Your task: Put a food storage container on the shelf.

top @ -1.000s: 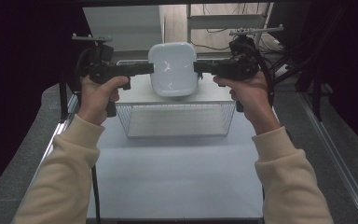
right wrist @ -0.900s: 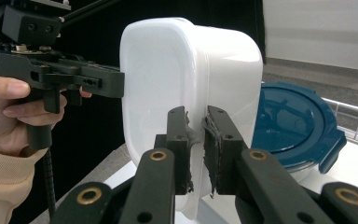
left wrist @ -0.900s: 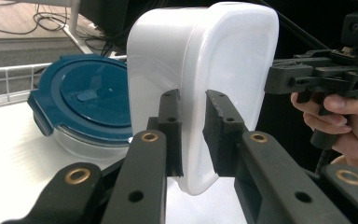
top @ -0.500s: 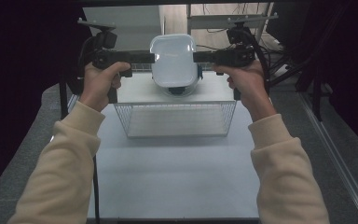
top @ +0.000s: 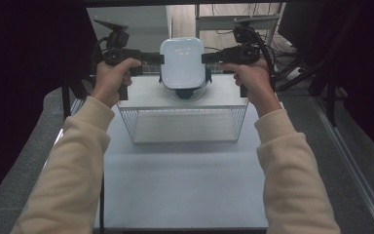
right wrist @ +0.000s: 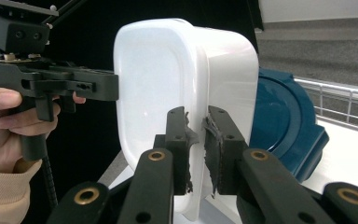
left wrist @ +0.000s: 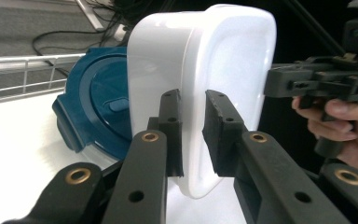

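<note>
Dark walls and a grey floor surround the white counter (top: 185,180), where a wire basket (top: 182,124) stands with a white board on top. From the high view, your left gripper (top: 158,58) and right gripper (top: 207,57) hold a white container (top: 182,63) between them, lifted above a blue lid (top: 184,92) on the board. In the left gripper view, your jaws are closed on the container's rim, with the blue lid just behind. In the right gripper view, your jaws also pinch the rim from the opposite side.
</note>
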Available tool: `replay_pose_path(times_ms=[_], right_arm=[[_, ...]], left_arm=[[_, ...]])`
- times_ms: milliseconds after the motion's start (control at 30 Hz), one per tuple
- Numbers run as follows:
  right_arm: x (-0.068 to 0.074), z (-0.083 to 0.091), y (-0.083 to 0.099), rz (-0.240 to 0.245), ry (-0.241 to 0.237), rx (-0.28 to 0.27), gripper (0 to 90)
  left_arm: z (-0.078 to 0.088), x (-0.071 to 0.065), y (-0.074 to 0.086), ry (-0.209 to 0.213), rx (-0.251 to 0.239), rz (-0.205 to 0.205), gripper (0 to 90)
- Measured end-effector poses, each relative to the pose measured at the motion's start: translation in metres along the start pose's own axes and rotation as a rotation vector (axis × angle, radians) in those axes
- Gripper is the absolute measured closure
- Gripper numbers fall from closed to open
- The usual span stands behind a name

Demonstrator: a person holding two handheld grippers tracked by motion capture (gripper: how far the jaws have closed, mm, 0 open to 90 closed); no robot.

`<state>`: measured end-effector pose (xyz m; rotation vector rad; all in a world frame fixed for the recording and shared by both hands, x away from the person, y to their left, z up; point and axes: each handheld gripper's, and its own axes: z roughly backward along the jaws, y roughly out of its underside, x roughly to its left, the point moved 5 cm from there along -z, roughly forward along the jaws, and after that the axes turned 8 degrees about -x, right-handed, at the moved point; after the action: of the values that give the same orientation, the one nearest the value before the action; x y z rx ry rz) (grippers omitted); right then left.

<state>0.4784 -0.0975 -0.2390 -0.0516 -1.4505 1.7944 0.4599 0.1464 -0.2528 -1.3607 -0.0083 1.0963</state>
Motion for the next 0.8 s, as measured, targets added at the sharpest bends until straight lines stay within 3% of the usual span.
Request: replay_pose_path(times_ms=[267,500,633,800], right_arm=[[-0.019,-0.008,-0.006,-0.114,-0.027,0.007,75.9],[-0.029,-0.018,-0.008,-0.185,0.006,0.001,72.0],[-0.038,-0.024,-0.008,-0.254,0.001,-0.024,70.9],[-0.045,-0.032,-0.007,-0.299,0.009,-0.046,69.9]], left_arm=[[-0.011,0.013,-0.01,0.04,0.01,0.082,77.5],[-0.022,0.029,-0.014,0.066,0.005,0.165,75.7],[-0.026,0.033,-0.014,0.056,-0.011,0.182,74.7],[-0.033,0.04,-0.011,0.03,-0.014,0.198,70.6]])
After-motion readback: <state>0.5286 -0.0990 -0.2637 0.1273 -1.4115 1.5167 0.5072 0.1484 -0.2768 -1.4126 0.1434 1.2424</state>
